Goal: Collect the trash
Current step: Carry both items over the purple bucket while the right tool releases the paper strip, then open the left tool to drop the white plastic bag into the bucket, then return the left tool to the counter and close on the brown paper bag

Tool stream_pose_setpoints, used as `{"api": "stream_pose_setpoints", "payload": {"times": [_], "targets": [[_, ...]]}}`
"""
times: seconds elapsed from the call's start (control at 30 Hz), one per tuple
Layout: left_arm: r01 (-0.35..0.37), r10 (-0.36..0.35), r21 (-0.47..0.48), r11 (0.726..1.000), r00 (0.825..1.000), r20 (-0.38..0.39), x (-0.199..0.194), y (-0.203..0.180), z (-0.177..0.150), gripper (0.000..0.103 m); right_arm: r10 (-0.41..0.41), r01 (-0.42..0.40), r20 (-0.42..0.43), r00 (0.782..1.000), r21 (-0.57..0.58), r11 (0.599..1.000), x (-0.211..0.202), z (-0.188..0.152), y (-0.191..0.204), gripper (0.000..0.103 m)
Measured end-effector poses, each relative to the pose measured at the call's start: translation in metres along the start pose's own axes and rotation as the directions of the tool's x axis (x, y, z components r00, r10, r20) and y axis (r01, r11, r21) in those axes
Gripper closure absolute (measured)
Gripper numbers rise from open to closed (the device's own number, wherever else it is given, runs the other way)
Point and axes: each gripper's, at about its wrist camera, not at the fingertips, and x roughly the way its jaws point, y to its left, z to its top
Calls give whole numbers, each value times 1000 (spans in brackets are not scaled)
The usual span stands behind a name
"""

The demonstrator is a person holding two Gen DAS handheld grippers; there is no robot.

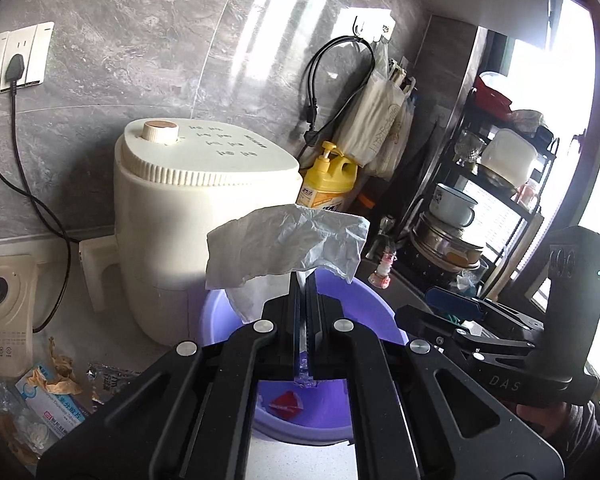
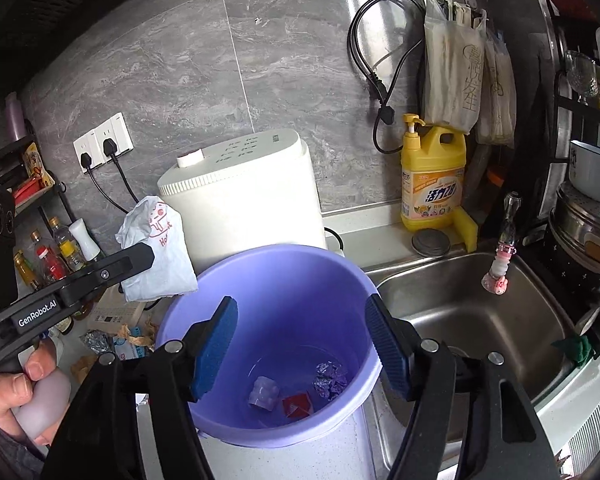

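My left gripper [image 1: 303, 280] is shut on a crumpled white paper bag [image 1: 284, 246] and holds it above the far left rim of the purple bucket [image 1: 364, 312]. In the right wrist view the bag [image 2: 160, 248] hangs from the left gripper's fingers [image 2: 140, 258] just left of the bucket [image 2: 284, 276]. The bucket holds a red wrapper [image 2: 298, 404], a foil ball [image 2: 330, 380] and a small clear plastic piece [image 2: 264, 394]. My right gripper [image 2: 300, 344] is open and empty over the bucket's mouth. More trash [image 1: 52, 392] lies on the counter at the left: torn brown paper, a medicine box, clear plastic.
A white appliance [image 2: 244, 200] stands behind the bucket against the grey wall. A steel sink [image 2: 480, 312] with a tap [image 2: 504, 248] is to the right. A yellow detergent bottle [image 2: 432, 176] and a sponge stand behind the sink. A dish rack [image 1: 480, 184] is at the far right.
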Motion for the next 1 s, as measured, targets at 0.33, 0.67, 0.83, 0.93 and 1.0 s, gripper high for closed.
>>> {"api": "stream_pose_setpoints", "payload": {"times": [0.33,0.67,0.83,0.93,1.0], "targets": [[83,-83,3,997,992,-93,32,-29,0,81,-39,38,27,999,41,998,-39,-5,-16,30],[-22,22,-22,1000,1000,7,-21,0,1,12,-6,6,3,1000,66,998,-36,-10,-1,23],[-105,106,-29,994,994,36,-56,22,-6,6,44,-44,14,999,31,999,-31,-9,26,9],[-164,166,-43,985,985,53,-76,36,-10,6,86,-86,14,996,4,996,-26,-9,46,8],[-196,200,-60,979,977,68,-91,44,-13,6,118,-118,8,993,-21,993,-22,-9,60,8]]}}
